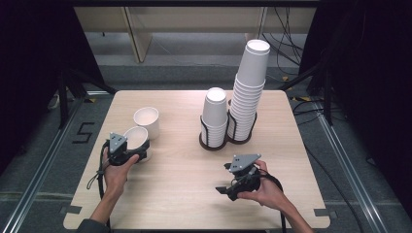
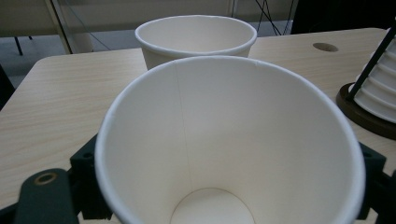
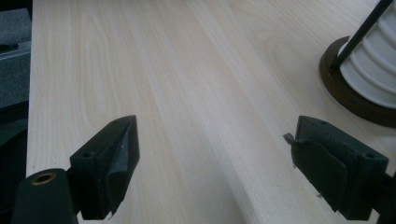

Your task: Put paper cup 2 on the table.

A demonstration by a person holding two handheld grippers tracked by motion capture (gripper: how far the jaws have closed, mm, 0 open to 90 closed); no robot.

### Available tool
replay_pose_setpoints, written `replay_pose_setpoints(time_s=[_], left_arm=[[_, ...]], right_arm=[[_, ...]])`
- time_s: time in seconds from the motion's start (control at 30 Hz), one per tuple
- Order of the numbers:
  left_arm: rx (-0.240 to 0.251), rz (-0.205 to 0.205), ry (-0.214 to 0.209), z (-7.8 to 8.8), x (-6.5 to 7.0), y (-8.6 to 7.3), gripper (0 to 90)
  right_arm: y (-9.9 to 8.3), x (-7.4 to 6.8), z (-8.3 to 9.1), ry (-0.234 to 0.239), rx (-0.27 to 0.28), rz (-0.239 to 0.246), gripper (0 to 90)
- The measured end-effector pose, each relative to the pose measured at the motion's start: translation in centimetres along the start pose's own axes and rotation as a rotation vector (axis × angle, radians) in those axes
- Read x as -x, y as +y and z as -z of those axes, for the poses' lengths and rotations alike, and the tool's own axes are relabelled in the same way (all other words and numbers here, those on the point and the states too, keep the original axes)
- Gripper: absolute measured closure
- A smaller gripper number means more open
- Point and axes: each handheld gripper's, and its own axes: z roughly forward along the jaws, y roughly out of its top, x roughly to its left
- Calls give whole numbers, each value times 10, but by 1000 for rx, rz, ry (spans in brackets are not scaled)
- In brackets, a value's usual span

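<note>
Held cup: we saw a white paper cup (image 2: 224, 154) between the jaws of the left gripper (image 1: 127, 151), low and left of centre in the high view, its open mouth tipped toward the gripper's camera.
Left tongs: we judged them closed on that cup, a black jaw showing at either side of its wall in the left gripper view.
Second cup: another paper cup (image 1: 146, 121) stood upright just beyond the held one, close enough that we could not tell whether the two touched.
Right tongs: the right gripper (image 1: 232, 183) rested low and right of centre with jaws spread wide and nothing between them, bare table (image 3: 187, 93) ahead.
Stacks: two inverted cup stacks (image 1: 243, 92) stood in a dark wire holder (image 1: 214, 141) at upper centre.
Risk, crushing: we thought the thin wall might buckle if the jaws pressed harder.
Risk, slipping: a loose hold on a tilted cup could let it drop or roll across the table.
Risk, collision: we feared moving the held cup forward would knock the upright one over.
Hidden: the left pads sat behind the cup wall, so we could not see their contact.
Cut off: the holder's base ran out of frame at the right edge in both gripper views.
</note>
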Motion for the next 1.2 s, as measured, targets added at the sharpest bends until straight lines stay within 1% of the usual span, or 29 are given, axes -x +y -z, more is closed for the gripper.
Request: replay_pose_setpoints(time_s=[0.03, 0.13, 0.2, 0.23, 0.27, 0.3, 0.37, 0.4, 0.47, 0.57, 0.63, 0.67, 0.73, 0.77, 0.9, 0.97, 1.03, 1.07, 1.17, 1.2], left_arm=[[3, 2, 1, -1, -1, 0, 152], [9, -8, -18, -4, -2, 0, 149], [6, -19, -14, -4, -1, 0, 147], [7, -27, -16, -5, 0, 0, 145], [-7, -42, -13, -4, 1, 0, 143], [-3, -50, -16, -5, 1, 0, 140], [0, -47, -18, -5, 2, 0, 128], [6, -38, -22, -6, 1, -1, 124], [6, -33, -23, -6, 0, -2, 118], [-14, -19, -20, -7, 0, -4, 118], [-15, -27, -18, -7, 0, -6, 128], [-13, -37, -16, -7, 0, -6, 128], [-10, -56, -17, -6, 0, -7, 128], [-3, -54, -26, -6, 0, -7, 128], [-19, -77, -49, -6, -2, -12, 135], [-32, -70, -53, -5, -3, -15, 143], [-38, -60, -67, -4, -5, -17, 144], [-42, -61, -73, -3, -5, -18, 144], [-69, -91, -78, -2, -4, -19, 144], [-72, -90, -81, -2, -4, -20, 144]], right_arm=[[0, 0, 0, -2, -3, 1, 161], [0, 0, 0, 2, 1, -5, 161], [0, 0, 0, 5, 2, -4, 161], [0, 0, 1, 1, -2, -3, 161], [-1, 0, 1, 1, -2, -1, 161], [-1, 0, 1, 2, -5, 1, 161], [-1, 0, 1, 3, -8, -2, 161], [-1, 0, 0, 9, -6, -1, 161], [-1, 0, -1, 11, 1, 9, 161], [-2, -1, 0, 12, -3, 3, 162], [-2, 0, 0, 3, -7, 0, 162], [-2, 0, 0, 6, -7, 6, 162], [-2, 0, 0, 9, -10, 1, 162], [-2, 0, 0, 9, -8, 3, 162], [-3, 0, 0, 11, -7, 3, 162], [-3, 0, 0, 12, -8, 6, 162], [-4, 0, 0, 10, -8, 5, 162], [-4, 0, 0, 10, -8, 3, 162], [-4, -1, 1, 12, -9, 1, 162], [-4, -1, 1, 10, -10, 2, 162]])
